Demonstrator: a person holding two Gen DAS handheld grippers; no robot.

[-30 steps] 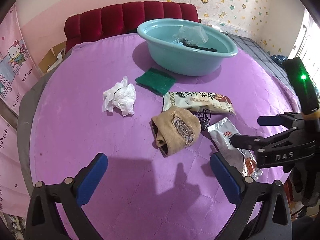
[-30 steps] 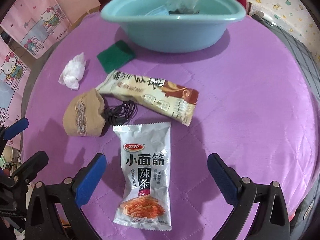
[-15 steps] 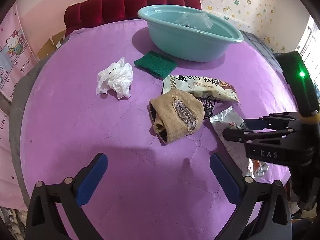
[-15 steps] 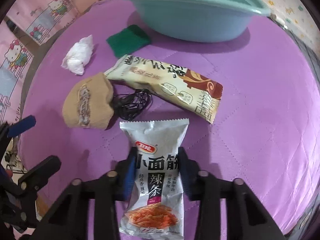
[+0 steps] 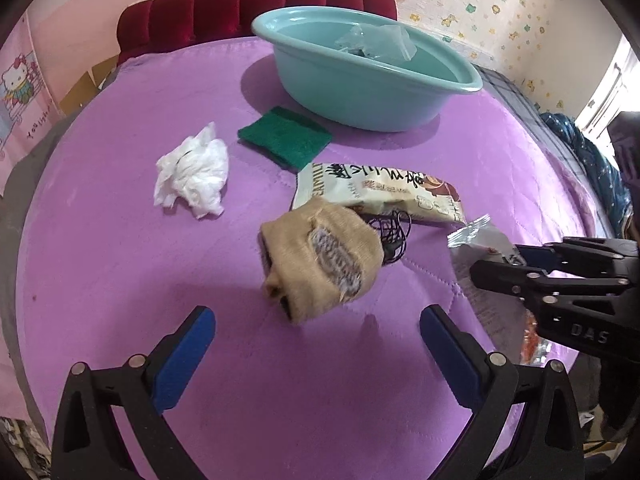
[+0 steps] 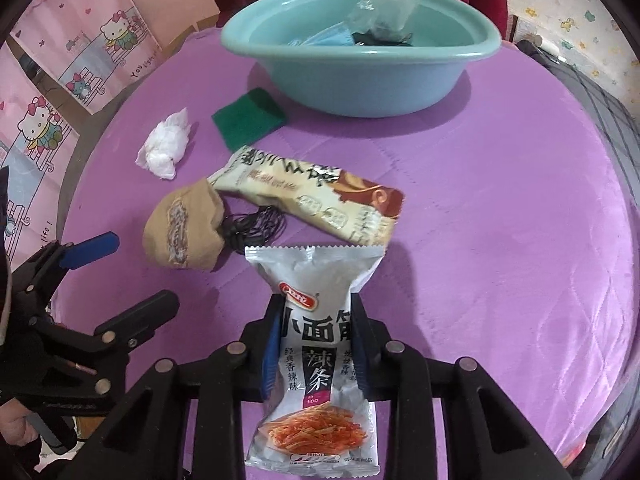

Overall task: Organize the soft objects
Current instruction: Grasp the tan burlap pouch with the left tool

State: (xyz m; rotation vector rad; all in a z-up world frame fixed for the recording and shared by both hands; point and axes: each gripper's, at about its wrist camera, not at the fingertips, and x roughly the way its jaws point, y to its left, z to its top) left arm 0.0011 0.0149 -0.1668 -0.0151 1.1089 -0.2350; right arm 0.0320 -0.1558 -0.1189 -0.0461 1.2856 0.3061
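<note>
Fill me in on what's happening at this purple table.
A person with a gripper in each hand is sorting soft items. The right gripper has just been closing and now pinches the silver snack packet. The left gripper is open in front of the tan rolled sock, not touching it. The teal basin already holds a few things.

The right gripper [image 6: 316, 344], pointing steeply down, has just been closing and now pinches the silver snack packet [image 6: 314, 356] between its blue pads, while the left gripper [image 5: 318, 350] hangs beside it with jaws spread wide and nothing between them.
</note>
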